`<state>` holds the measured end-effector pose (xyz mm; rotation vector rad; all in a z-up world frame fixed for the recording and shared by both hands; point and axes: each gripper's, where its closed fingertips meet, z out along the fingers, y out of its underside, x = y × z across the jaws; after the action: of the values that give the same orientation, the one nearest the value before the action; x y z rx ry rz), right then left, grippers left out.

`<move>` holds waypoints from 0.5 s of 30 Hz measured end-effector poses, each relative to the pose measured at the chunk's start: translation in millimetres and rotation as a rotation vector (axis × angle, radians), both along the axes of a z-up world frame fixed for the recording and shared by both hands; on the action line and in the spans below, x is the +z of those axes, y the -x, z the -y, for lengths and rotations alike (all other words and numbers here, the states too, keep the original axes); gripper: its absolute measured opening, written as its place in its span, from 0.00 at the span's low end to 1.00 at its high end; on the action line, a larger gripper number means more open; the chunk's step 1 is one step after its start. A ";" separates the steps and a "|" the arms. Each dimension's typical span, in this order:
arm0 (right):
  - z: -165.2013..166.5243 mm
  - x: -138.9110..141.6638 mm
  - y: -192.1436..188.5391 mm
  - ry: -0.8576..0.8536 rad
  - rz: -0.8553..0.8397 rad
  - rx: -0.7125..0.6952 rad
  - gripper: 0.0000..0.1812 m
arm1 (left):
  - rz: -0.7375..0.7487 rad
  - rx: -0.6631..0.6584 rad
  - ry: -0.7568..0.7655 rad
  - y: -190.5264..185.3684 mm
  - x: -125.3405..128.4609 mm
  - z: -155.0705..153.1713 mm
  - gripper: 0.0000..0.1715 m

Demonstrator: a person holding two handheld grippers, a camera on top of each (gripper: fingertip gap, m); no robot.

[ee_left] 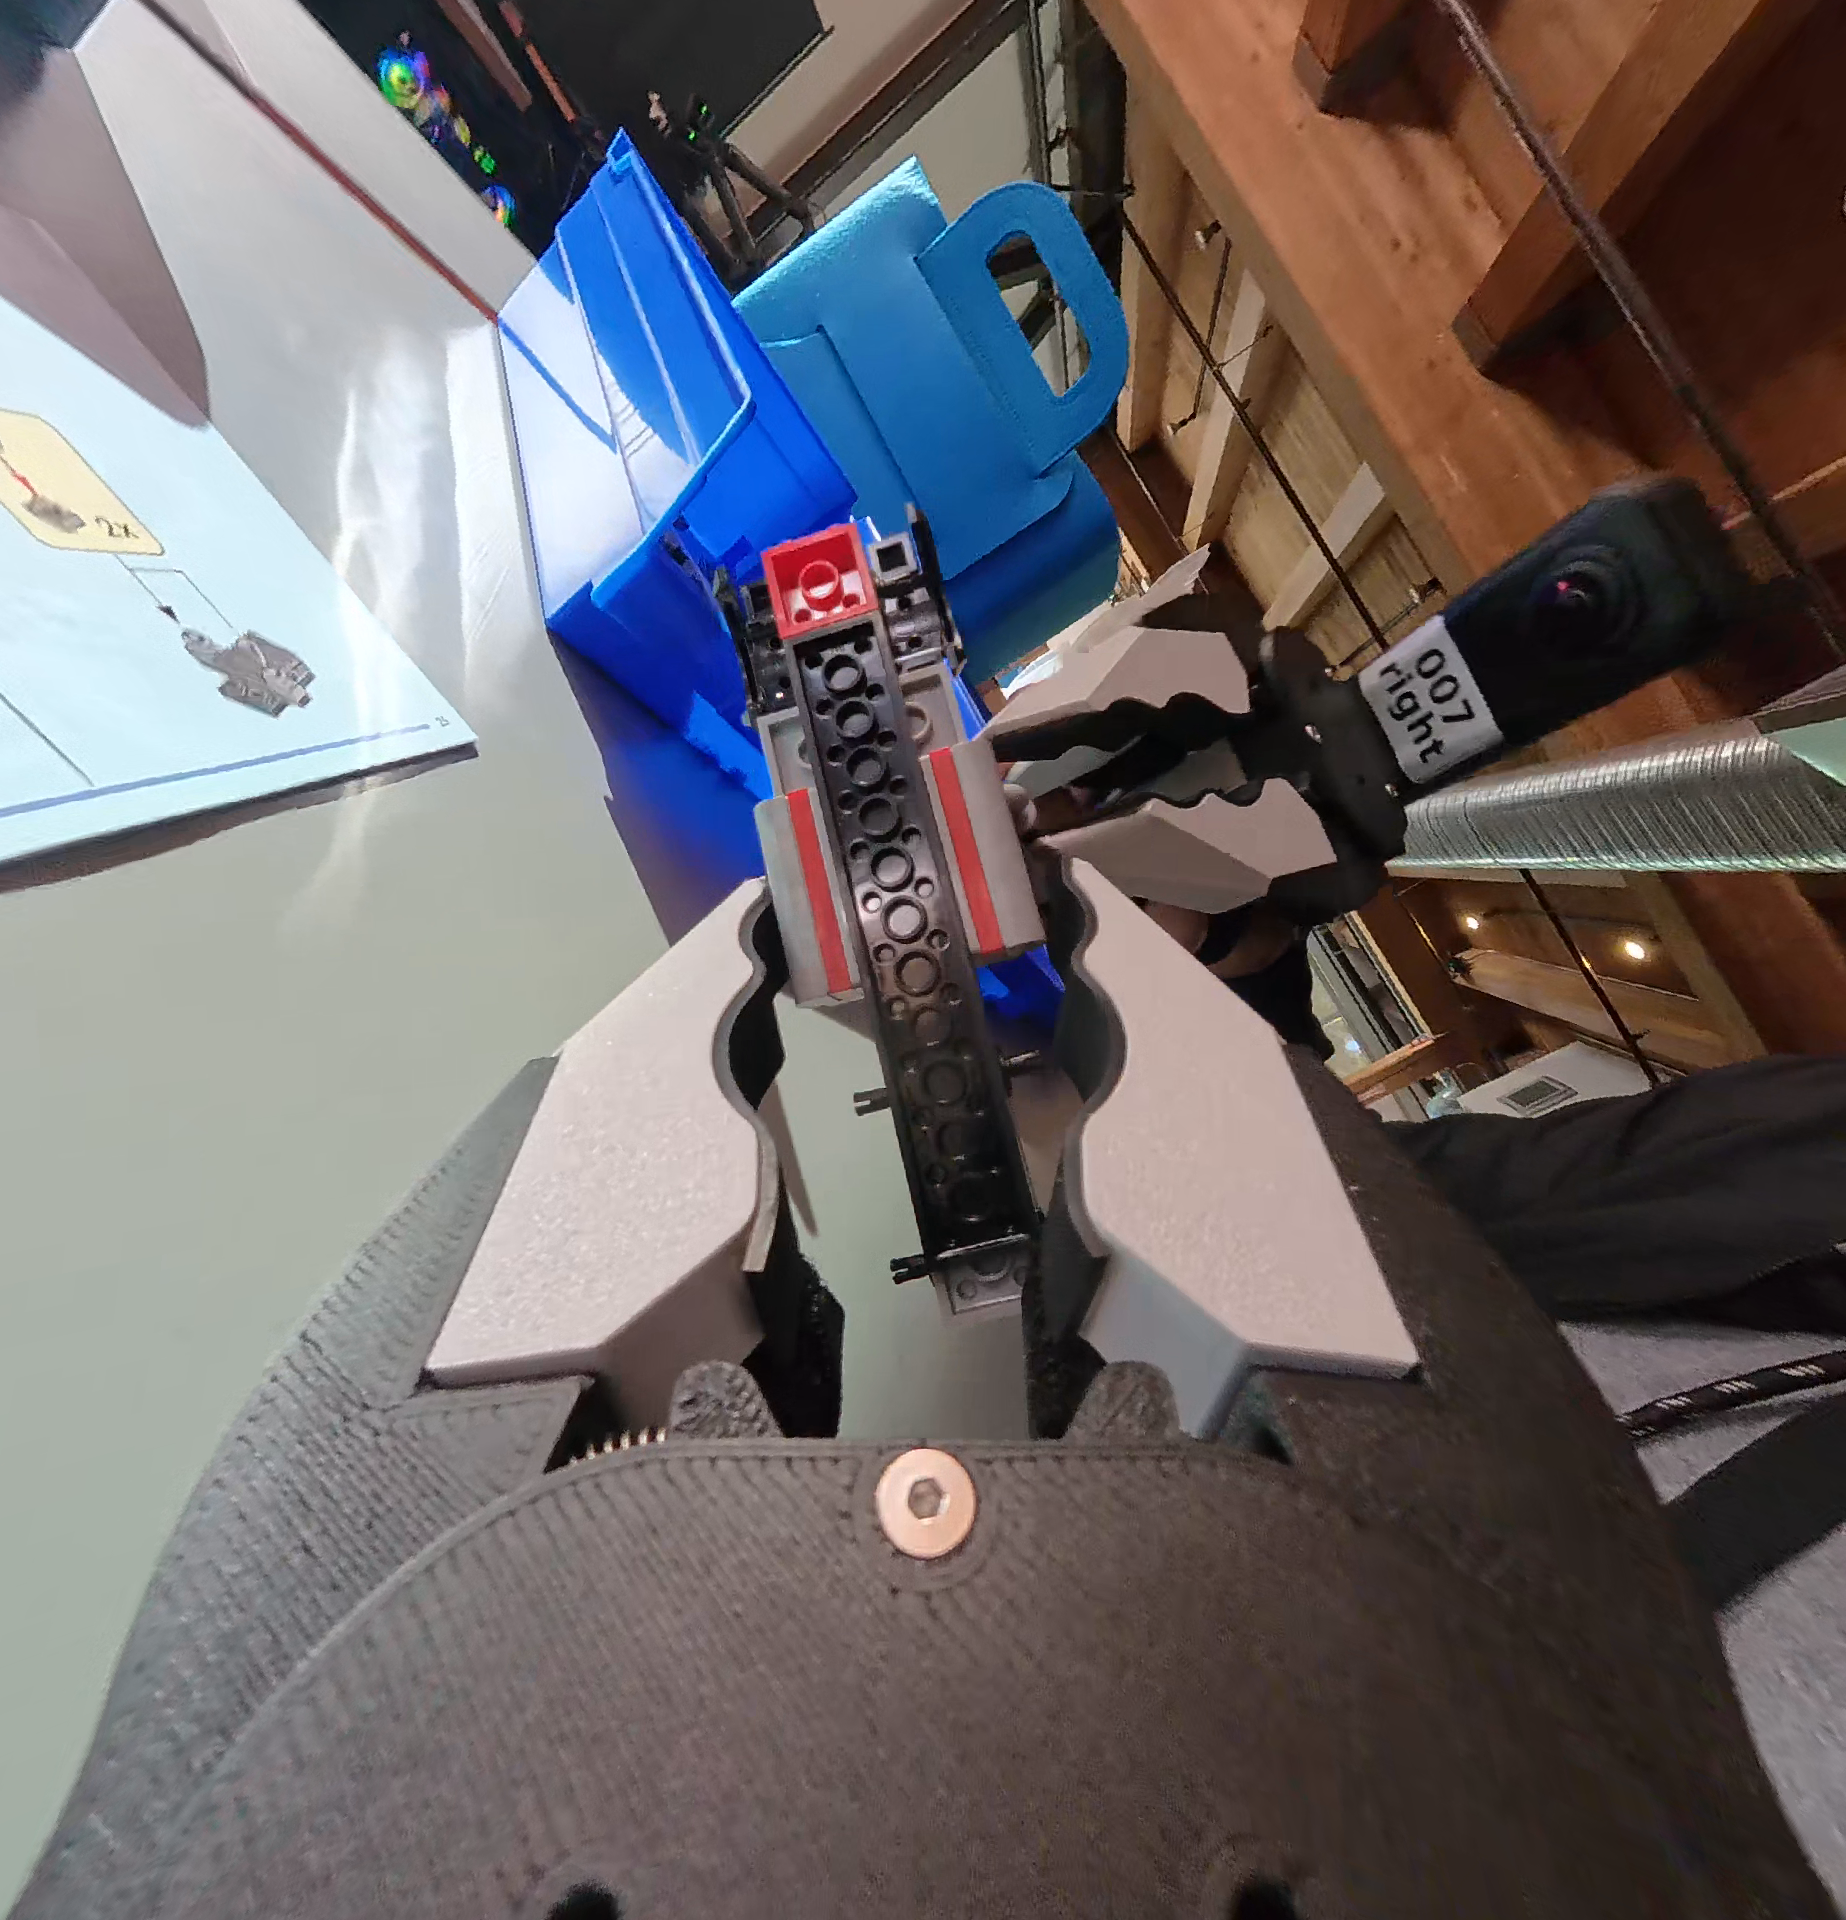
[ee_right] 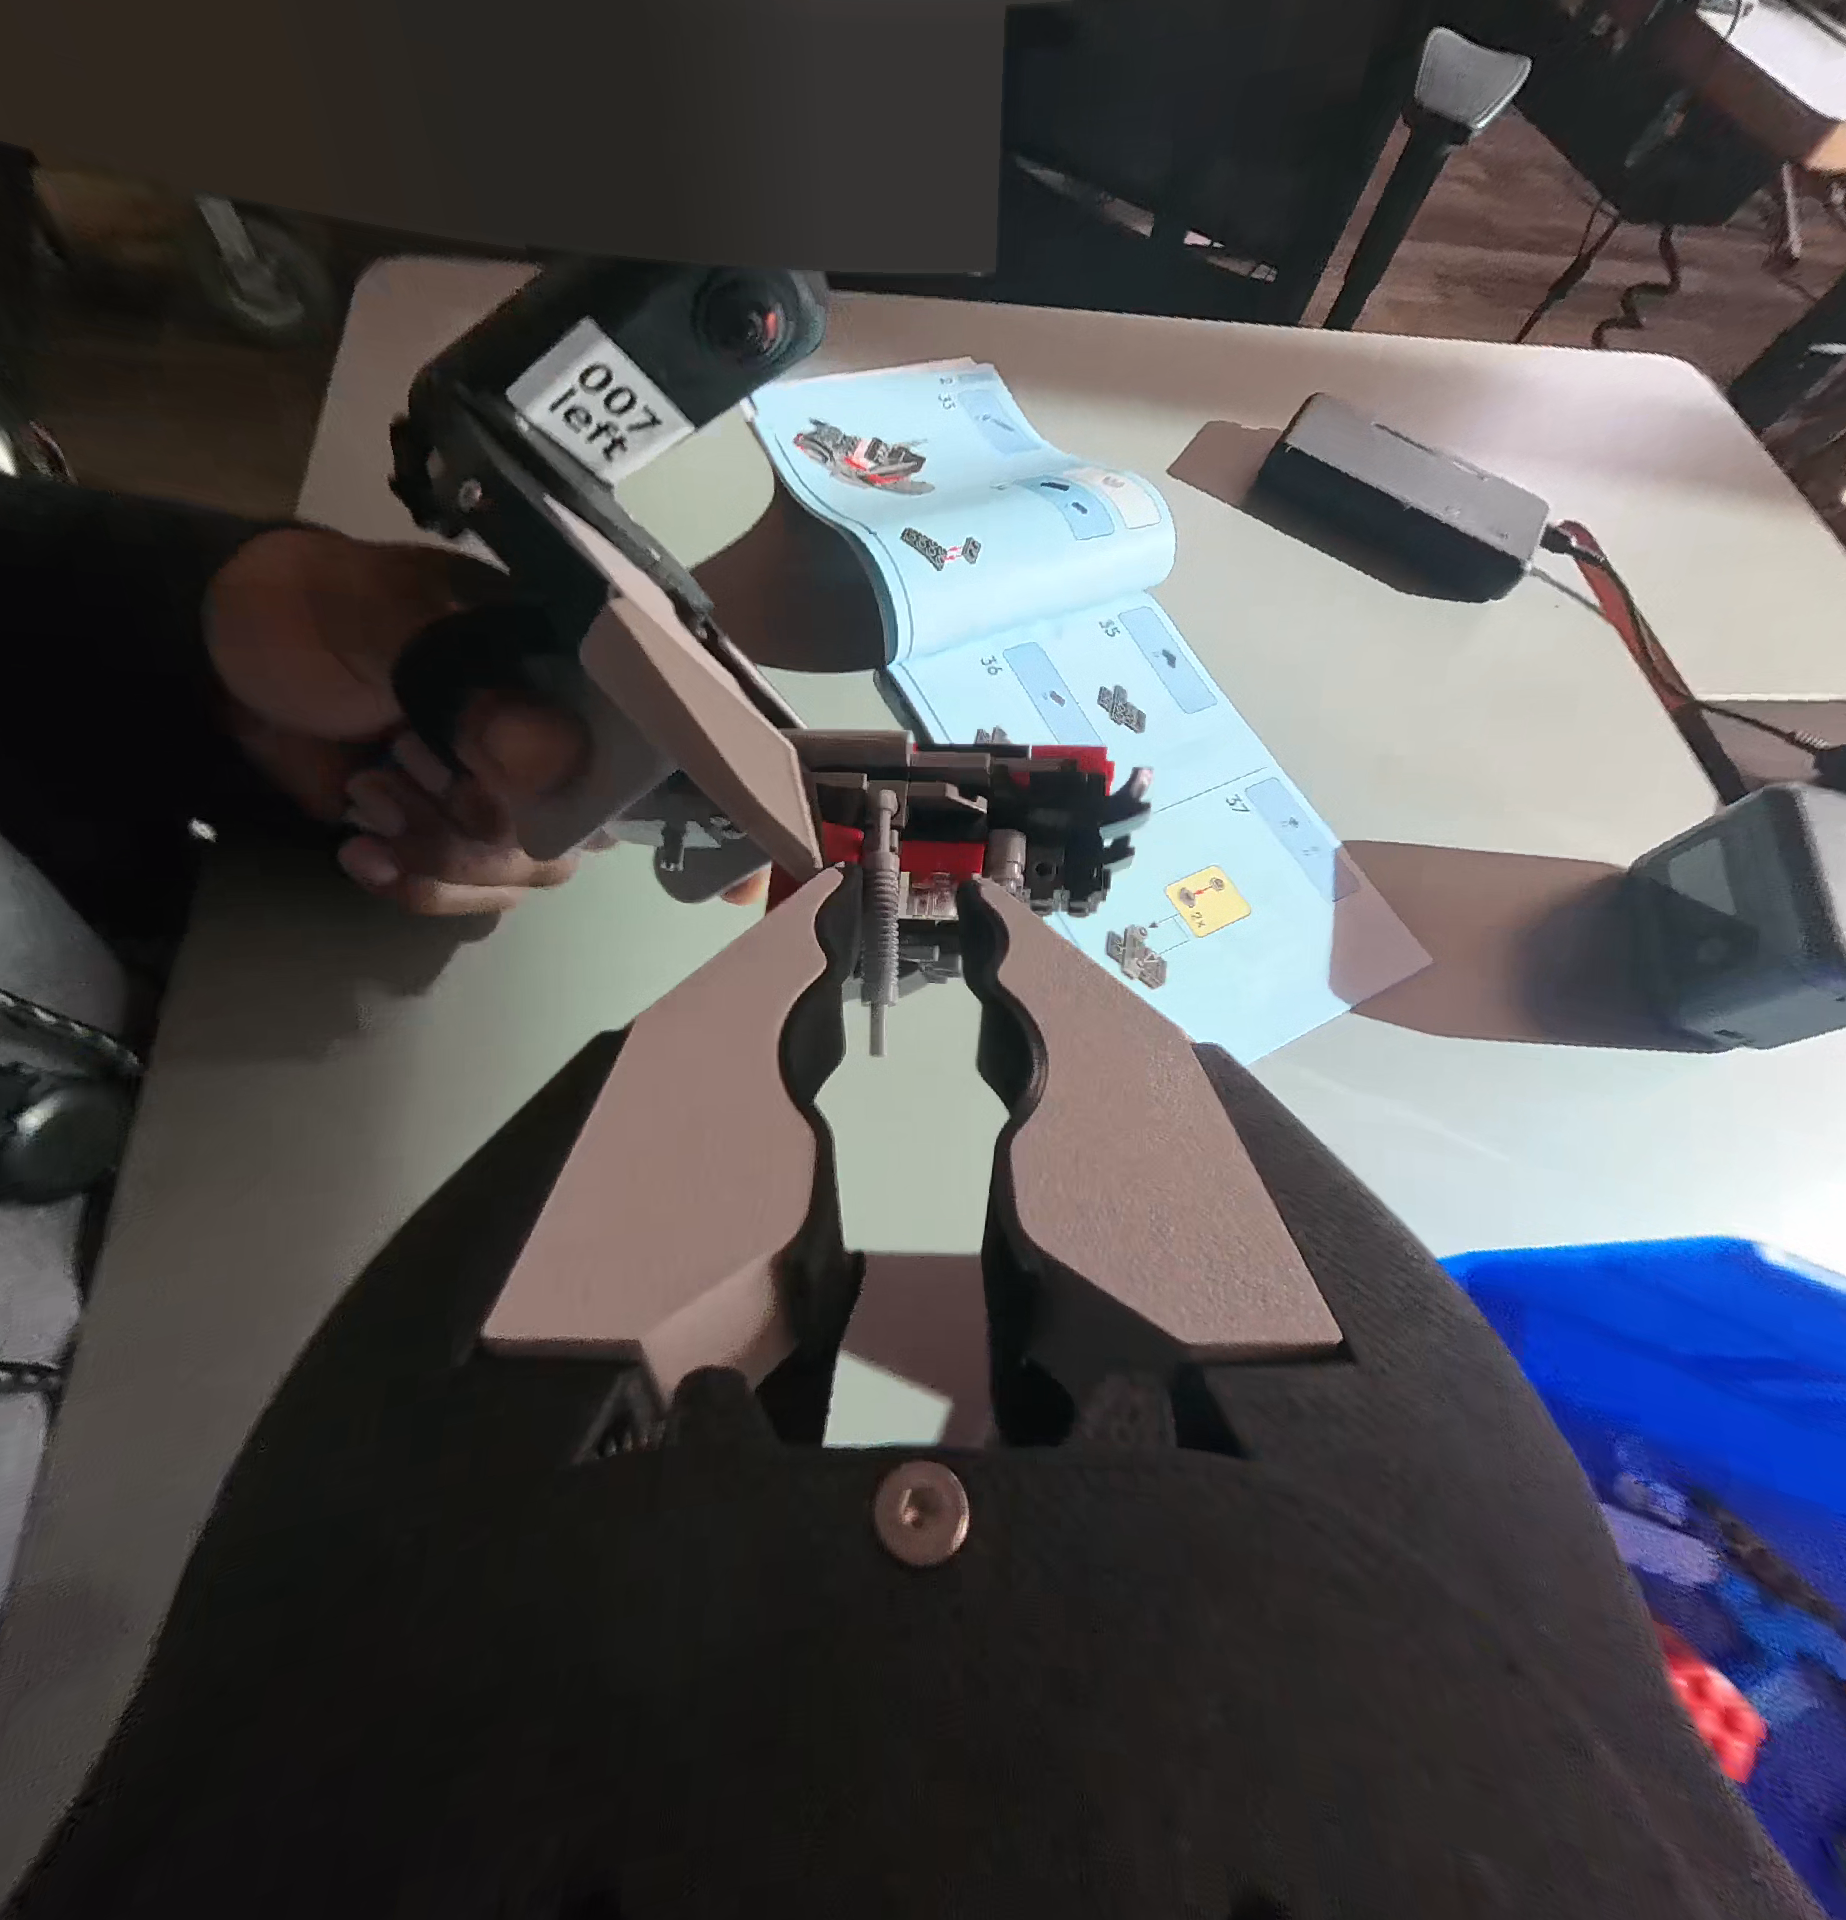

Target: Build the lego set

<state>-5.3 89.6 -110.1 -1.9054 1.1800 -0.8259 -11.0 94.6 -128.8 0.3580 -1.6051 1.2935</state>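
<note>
Left tool (ee_left: 914, 914): fingers clamped on the grey sides of the lego model (ee_left: 893, 831), underside up, so the black holed plate faces the left wrist camera. Model is held in the air above the worktop (ee_left: 275, 1039), not resting on it.

Right tool (ee_right: 903, 883): fingertips at the flank of the model (ee_right: 960, 831), a narrow gap between them, bracketing a grey ridged axle part (ee_right: 883, 914) that sticks out toward the camera. Cannot tell whether the pads bear on anything. In the left wrist view it comes in from the model's right side, tips just beside the grey block.

Beyond the model: open instruction booklet (ee_right: 1106, 675) flat on the worktop; blue parts bin (ee_left: 670, 416) behind the model, blue bag (ee_left: 1002, 343) beside the bin.

Judgement on the step: a side part is being seated or adjusted. Keep the left grip firm and steady; push with the right along the axle's line, not across it, or the small pieces nearby may pop off. Check orientation against the booklet before pressing.
</note>
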 end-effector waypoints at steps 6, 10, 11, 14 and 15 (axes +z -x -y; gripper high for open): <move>-0.9 16.9 -0.6 -0.281 0.040 -0.065 0.15 | 0.135 0.053 0.137 -2.8 15.1 -1.9 0.30; -5.2 27.1 -1.1 -0.433 0.072 -0.082 0.18 | 0.224 0.078 0.242 -3.6 25.4 -5.3 0.30; -6.1 29.2 -1.4 -0.457 0.083 -0.086 0.20 | 0.237 0.076 0.277 -3.1 29.1 -7.4 0.30; -10.7 30.1 -1.2 -0.477 0.093 -0.081 0.23 | 0.257 0.078 0.359 -2.5 37.9 -12.6 0.30; -12.3 32.1 -1.2 -0.482 0.106 -0.078 0.24 | 0.261 0.080 0.374 -2.8 39.7 -13.7 0.30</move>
<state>-4.1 101.9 -78.1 -1.4154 1.2598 -0.6052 -8.2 108.3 -89.2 0.0213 -1.5279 1.7215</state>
